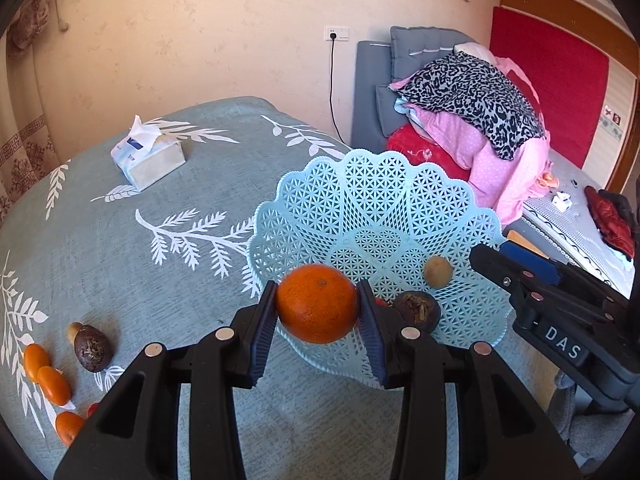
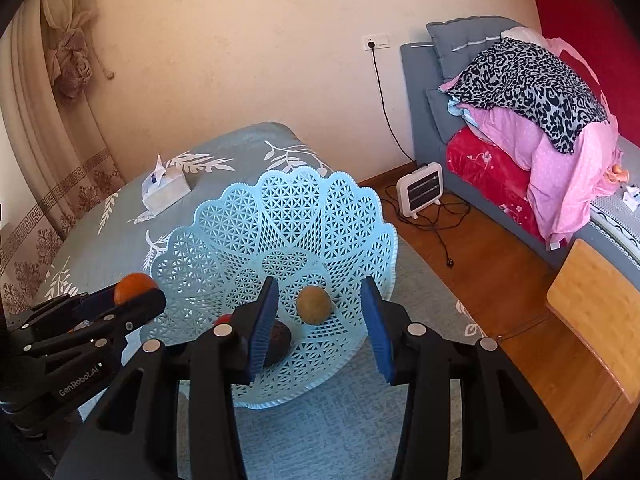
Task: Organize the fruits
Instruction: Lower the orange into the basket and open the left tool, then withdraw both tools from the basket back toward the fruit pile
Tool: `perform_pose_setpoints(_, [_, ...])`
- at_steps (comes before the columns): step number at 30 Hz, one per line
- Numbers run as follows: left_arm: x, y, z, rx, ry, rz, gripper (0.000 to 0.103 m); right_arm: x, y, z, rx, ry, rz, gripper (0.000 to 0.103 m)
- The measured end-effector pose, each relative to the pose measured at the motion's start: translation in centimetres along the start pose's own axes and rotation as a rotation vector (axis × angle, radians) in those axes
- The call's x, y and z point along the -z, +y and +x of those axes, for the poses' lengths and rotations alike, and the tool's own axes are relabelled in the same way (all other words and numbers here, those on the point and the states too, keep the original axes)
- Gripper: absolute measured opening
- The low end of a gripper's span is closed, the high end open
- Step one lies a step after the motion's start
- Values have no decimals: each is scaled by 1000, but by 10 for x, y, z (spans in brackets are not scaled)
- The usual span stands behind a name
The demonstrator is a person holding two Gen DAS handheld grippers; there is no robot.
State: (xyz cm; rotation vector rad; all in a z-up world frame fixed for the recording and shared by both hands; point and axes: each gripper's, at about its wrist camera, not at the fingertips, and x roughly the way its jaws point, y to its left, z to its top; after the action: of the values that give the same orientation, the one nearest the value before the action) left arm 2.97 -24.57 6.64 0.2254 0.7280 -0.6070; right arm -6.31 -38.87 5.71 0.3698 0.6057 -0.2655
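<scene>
pale-blue lattice plastic basket (image 1: 384,200) sits tilted on the leaf-print tablecloth (image 1: 120,260), the left gripper (image 1: 318,308) clamps the round orange (image 1: 318,308) above its near rim, the right gripper (image 2: 320,312) gapes empty, so an early release risks the fruit rolling off.

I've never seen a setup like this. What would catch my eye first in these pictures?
Probably the bright orange pinched between the jaws of the left gripper, held at the near rim of a pale blue lattice basket on the leaf-print tablecloth. The right gripper is open above that basket, framing a small tan fruit in it. Behind, a leopard-print blanket tops pink bedding.
</scene>
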Motion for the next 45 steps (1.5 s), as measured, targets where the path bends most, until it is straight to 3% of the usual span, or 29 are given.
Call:
perform_pose_setpoints(1, [0,1,0,-1,-3,-6,57,0,0,0,-3,0,1,44])
perform_pose_setpoints(3, [0,4,-2,-5,-12,-17,61,0,0,-1,-3,-1,1,44])
perform_pose_setpoints(7, [1,9,-6,-11,-18,-24,61,0,0,-1,-3,-2,5,50])
perform_pose_setpoints(27, [13,43,-36,-94,-44,-101,69,-2,14,-15,-12,-38,-17,50])
perform_pose_setpoints(45, [39,130,-75,-240,-74,-275,69,9,65,-17,-65,-35,-134,55])
